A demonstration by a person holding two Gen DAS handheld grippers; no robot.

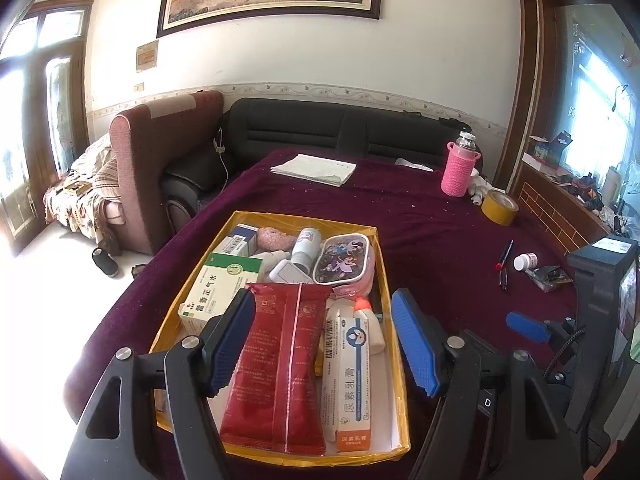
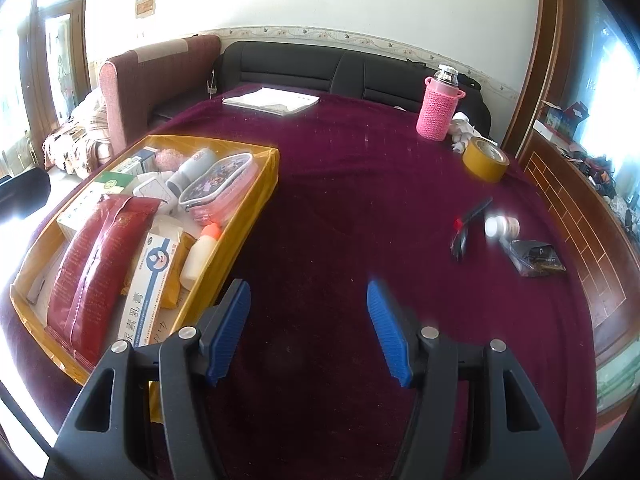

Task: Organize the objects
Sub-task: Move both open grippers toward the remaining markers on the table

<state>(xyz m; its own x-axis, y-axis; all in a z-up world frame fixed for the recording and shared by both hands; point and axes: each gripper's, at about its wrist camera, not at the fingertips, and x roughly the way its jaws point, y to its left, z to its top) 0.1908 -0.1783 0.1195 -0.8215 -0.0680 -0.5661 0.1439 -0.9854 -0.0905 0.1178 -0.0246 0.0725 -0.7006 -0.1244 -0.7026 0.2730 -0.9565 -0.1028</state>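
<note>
A yellow box [image 1: 394, 322] sits on the maroon tablecloth [image 1: 432, 248], full of items: a red packet [image 1: 280, 364], a white ointment carton [image 1: 352, 376], a green-and-white medicine box [image 1: 218, 286], a pink pencil case [image 1: 342, 258]. My left gripper [image 1: 324, 344] is open and empty above the box's near end, its jaws either side of the red packet. My right gripper [image 2: 308, 328] is open and empty over bare cloth right of the box [image 2: 240, 216]. Loose on the cloth at right lie pens [image 2: 468, 220], a white pill bottle [image 2: 502, 227] and a dark packet [image 2: 538, 258].
A pink-sleeved flask [image 2: 438, 106], a yellow tape roll [image 2: 485, 158] and a white paper stack [image 2: 272, 101] stand at the far side of the table. A black sofa [image 1: 344, 128] and a red armchair [image 1: 160, 152] lie beyond. A wooden cabinet [image 2: 580, 208] borders the right.
</note>
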